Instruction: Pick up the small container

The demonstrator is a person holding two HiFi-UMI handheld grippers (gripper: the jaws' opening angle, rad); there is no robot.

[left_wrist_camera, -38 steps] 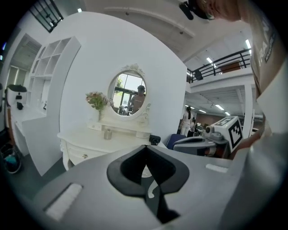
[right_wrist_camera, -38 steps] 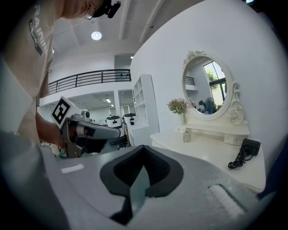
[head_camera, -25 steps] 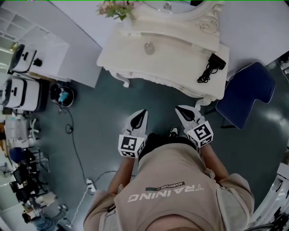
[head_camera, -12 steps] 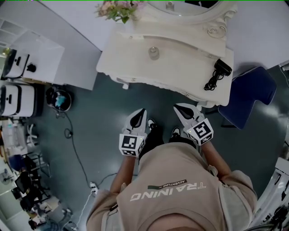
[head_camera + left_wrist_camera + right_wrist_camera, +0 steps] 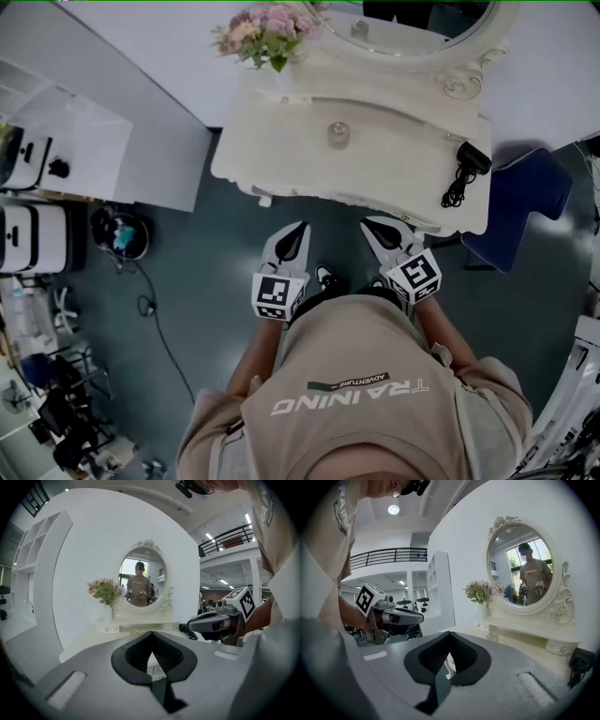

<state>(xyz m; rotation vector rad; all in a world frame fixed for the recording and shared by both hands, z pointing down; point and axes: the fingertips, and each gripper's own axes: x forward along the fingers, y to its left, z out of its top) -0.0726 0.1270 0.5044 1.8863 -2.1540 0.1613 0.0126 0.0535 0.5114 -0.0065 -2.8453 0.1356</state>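
The small container [image 5: 337,134], a clear jar with a lid, stands near the middle of the white dressing table [image 5: 281,159]. It shows far ahead in the left gripper view [image 5: 135,630] and the right gripper view [image 5: 492,637]. My left gripper [image 5: 298,228] and right gripper [image 5: 368,223] hang side by side in front of the person's body, just short of the table's front edge. Both point at the table, shut with nothing between their jaws [image 5: 151,633] [image 5: 450,634]. Neither touches the container.
An oval mirror [image 5: 412,19] and a vase of pink flowers [image 5: 267,33] stand at the table's back. A black hair dryer with its cord [image 5: 466,164] lies at the table's right end. A blue chair [image 5: 520,202] stands to the right, a white shelf unit [image 5: 103,141] to the left.
The person has stepped toward the dressing table, so the table and container sit closer and more central in the head view. Both grippers stay shut and level.
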